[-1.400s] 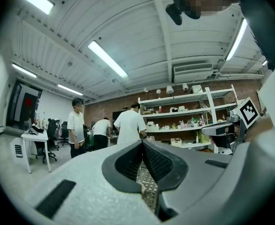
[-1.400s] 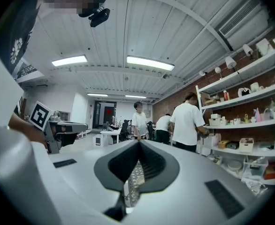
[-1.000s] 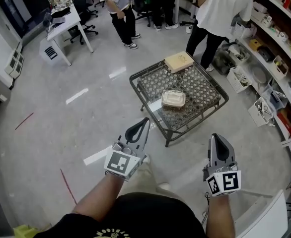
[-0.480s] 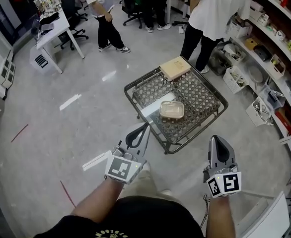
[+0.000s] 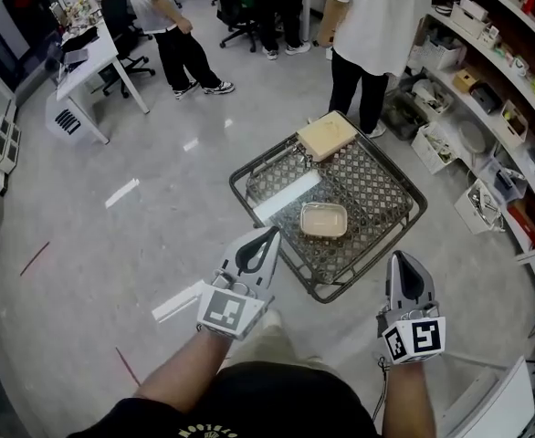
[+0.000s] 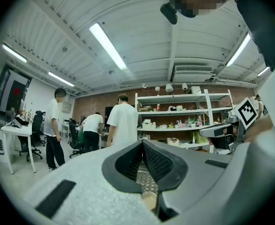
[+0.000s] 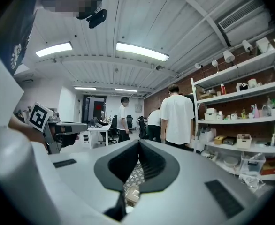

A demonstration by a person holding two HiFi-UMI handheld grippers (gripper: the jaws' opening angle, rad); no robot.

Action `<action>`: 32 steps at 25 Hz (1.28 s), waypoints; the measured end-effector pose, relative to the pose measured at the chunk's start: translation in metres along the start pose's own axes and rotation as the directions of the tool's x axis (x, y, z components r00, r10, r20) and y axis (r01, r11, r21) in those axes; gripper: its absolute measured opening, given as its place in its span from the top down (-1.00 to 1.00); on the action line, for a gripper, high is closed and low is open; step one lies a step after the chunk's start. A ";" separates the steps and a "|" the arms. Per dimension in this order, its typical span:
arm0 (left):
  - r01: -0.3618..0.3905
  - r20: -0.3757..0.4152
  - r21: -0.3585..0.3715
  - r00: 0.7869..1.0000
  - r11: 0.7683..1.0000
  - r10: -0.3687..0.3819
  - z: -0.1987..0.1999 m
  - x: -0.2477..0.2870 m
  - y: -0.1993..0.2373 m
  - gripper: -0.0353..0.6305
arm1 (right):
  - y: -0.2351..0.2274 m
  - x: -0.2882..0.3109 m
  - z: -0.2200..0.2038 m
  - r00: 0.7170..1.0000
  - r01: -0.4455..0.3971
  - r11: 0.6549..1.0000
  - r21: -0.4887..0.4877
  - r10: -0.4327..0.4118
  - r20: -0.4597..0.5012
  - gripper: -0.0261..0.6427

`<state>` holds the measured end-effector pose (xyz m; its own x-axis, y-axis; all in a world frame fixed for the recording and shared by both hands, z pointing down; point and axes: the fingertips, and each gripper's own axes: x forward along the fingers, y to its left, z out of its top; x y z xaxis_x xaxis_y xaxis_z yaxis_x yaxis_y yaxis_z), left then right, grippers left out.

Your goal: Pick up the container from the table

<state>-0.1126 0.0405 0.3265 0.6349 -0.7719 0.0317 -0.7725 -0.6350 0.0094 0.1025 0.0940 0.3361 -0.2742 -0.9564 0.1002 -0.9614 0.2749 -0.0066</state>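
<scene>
The table [image 5: 368,176] is a low wire-mesh one. It stands cornerwise to the person, with one corner turned toward the grippers. On its left side the floor [image 5: 103,245] is wide and bare up to a white desk [image 5: 89,57], so there is much room to move. On its right side the shelves [image 5: 514,89] and some bins [image 5: 436,144] stand near the table's right corner, and the passage there is narrow.

The container [image 5: 324,219] lies flat on the mesh in the near half of the table, away from every edge. It is a rounded rectangle with a pale lid upward. Its long axis runs almost straight across the head view, so it is oblique to the table's sides.

A flat tan box [image 5: 327,135] rests on the far corner, well apart from the container. A person in a white shirt [image 5: 377,16] stands just behind that corner, and other people [image 5: 172,26] are farther back.

The left gripper [image 5: 267,237] has its tip at the near-left rim in the head view. The right gripper [image 5: 403,261] is beside the near-right rim, apart from it. Both point toward the table. The fingers [image 6: 163,165] of the left gripper are pressed together at the tips and hold nothing. The right gripper's fingers [image 7: 151,165] are also together and hold nothing.
</scene>
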 end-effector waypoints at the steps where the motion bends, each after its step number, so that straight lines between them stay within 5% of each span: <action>1: 0.008 0.001 -0.005 1.000 1.000 -0.008 -0.001 0.004 0.005 0.87 | -0.001 0.006 0.001 1.000 0.008 1.000 0.000 -0.008 -0.001 0.90; 14: 0.067 -0.015 -0.033 0.998 0.997 -0.068 -0.018 0.047 0.050 0.87 | -0.003 0.062 0.016 0.998 0.059 0.998 -0.022 -0.059 -0.003 0.90; 32: -0.073 -0.072 -0.079 0.995 0.994 0.067 -0.039 0.122 0.044 0.87 | -0.085 0.118 -0.003 0.997 -0.069 0.998 0.000 0.069 -0.031 0.90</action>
<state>-0.0695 -0.0802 0.3693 0.5788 -0.8088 0.1040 -0.8154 -0.5724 0.0865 0.1518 -0.0420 0.3513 -0.3392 -0.9316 0.1304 -0.9402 0.3404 -0.0138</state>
